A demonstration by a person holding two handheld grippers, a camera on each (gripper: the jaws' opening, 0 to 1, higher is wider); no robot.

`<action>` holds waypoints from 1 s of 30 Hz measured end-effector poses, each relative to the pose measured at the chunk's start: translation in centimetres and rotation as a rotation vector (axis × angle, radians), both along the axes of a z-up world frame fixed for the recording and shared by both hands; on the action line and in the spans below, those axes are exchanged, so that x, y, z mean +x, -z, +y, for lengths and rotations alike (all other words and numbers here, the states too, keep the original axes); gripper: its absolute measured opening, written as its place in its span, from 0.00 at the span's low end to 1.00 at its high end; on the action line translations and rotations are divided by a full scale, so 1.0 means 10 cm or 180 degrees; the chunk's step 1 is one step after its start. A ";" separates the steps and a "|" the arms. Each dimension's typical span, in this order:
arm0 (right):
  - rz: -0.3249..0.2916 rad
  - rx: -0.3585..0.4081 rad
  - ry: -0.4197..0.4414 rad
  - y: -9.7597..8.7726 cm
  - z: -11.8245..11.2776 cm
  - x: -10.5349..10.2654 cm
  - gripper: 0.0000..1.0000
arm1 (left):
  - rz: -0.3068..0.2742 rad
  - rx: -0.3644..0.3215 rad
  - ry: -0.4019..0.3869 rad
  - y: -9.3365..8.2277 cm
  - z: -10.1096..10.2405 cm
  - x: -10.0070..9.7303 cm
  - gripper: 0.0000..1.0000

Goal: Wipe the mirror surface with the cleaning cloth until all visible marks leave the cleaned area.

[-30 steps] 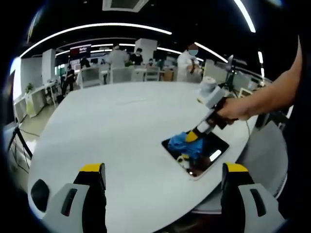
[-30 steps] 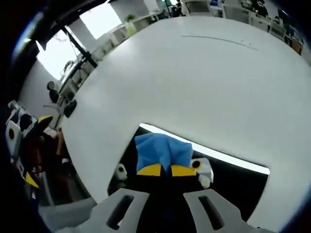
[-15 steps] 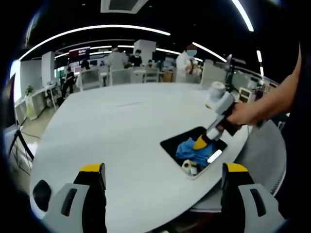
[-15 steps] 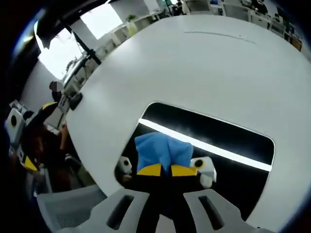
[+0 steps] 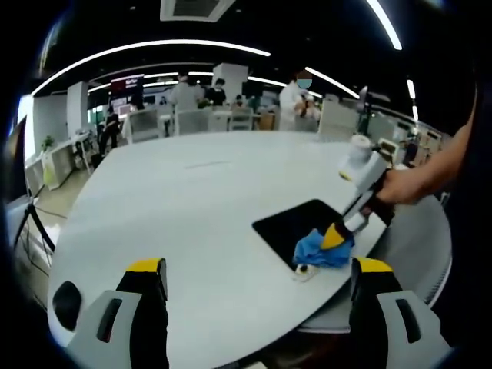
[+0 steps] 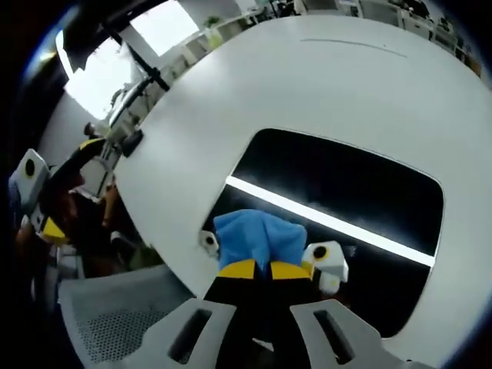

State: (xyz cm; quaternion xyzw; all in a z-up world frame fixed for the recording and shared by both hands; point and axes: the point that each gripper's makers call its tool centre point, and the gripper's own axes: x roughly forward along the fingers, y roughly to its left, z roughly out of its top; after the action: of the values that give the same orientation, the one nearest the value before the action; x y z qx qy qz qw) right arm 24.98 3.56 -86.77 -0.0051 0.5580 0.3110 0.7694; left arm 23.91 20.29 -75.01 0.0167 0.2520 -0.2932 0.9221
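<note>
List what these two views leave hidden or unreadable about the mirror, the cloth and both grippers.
- Marks on the mirror: right gripper view, the dark glass reflects a ceiling light; smudges cannot be told.
- Glass under the blue cloth: covered by the cloth, both views.
- Mirror's near corner: left gripper view, hidden by the cloth and right gripper.
- Left gripper: jaws wide apart, bases cut off by the bottom edge.

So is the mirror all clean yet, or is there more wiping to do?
Not finished. The right gripper holds the blue cloth pressed on the mirror at the corner nearest the table edge. The rest of the glass looks dark and free of marks, though small smudges would be hard to see. The left gripper hovers open.
</note>
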 end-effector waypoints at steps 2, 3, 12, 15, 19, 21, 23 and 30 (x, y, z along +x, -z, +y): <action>0.0027 0.0008 -0.0025 0.00 0.01 -0.06 0.00 | 0.0002 -0.0001 0.0001 0.01 -0.01 0.01 1.00; 0.0032 0.0011 -0.0039 0.00 0.01 -0.08 0.00 | 0.0001 -0.0002 0.0003 0.01 -0.01 0.01 1.00; -0.0009 0.0035 -0.0066 -0.01 0.01 -0.08 0.00 | -0.0013 -0.0007 0.0029 -0.01 -0.07 0.05 1.00; -0.0012 0.0046 -0.0075 -0.01 0.01 -0.08 0.00 | -0.0009 -0.0016 0.0019 0.00 -0.07 0.05 1.00; 0.0010 0.0058 -0.0050 -0.01 -0.01 -0.07 0.00 | 0.0004 -0.0026 -0.0005 0.01 -0.07 0.04 1.00; 0.0006 0.0060 -0.0039 -0.01 -0.03 -0.07 0.00 | 0.0003 -0.0031 -0.0007 0.01 -0.07 0.03 1.00; 0.0006 0.0061 -0.0033 -0.01 -0.05 -0.07 0.00 | 0.0007 -0.0043 -0.0011 0.02 -0.08 0.02 1.00; 0.0023 0.0059 0.0039 0.00 -0.19 -0.06 0.00 | 0.0006 -0.0051 -0.0026 0.02 -0.08 0.02 1.00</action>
State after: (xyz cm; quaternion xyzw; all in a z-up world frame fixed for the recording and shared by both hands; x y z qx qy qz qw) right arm 24.39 1.64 -86.73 0.0066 0.5579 0.3115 0.7692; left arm 24.14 19.48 -75.16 0.0080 0.2506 -0.2916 0.9231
